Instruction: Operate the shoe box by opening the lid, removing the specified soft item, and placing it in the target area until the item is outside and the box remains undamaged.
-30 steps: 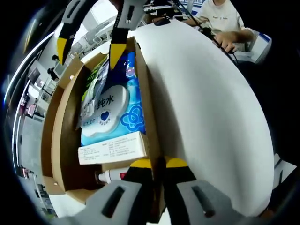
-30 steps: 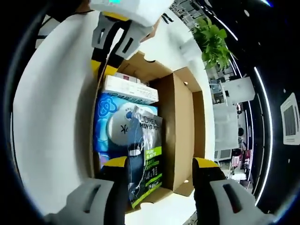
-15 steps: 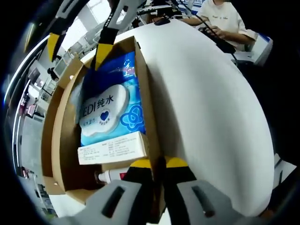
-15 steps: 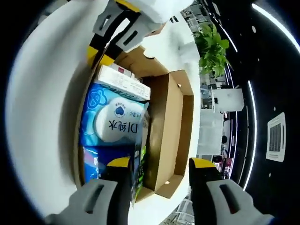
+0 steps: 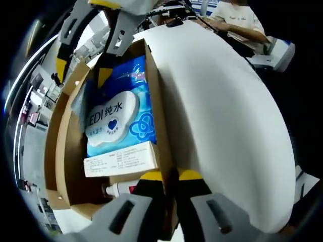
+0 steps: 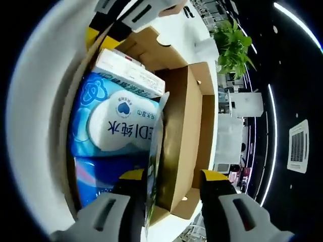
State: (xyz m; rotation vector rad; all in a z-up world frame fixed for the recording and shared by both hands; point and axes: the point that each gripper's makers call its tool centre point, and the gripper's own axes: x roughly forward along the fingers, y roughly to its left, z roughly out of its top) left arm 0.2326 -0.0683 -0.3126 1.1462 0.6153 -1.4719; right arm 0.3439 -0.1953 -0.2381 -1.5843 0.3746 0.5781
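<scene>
Brown cardboard shoe box [image 5: 64, 151], lid open, on a white round counter [image 5: 222, 116]. Contents: blue soft wet-wipe pack with white flip lid [image 5: 118, 118], lying flat ahead of the left gripper [image 5: 170, 175]; white rectangular carton [image 5: 121, 159] just beyond those fingertips; small white tube [image 5: 117, 189] beside them. Left gripper's yellow-tipped fingers are closed together on the box's near wall. Right gripper [image 6: 166, 175]: fingers apart, a thin dark-and-green sachet [image 6: 153, 166] standing on edge between them, against the left finger; whether it is gripped cannot be told. Wet-wipe pack [image 6: 108, 131] lies left of the sachet, inside the box [image 6: 184, 126]. Green potted plant [image 6: 229, 43] beyond.
</scene>
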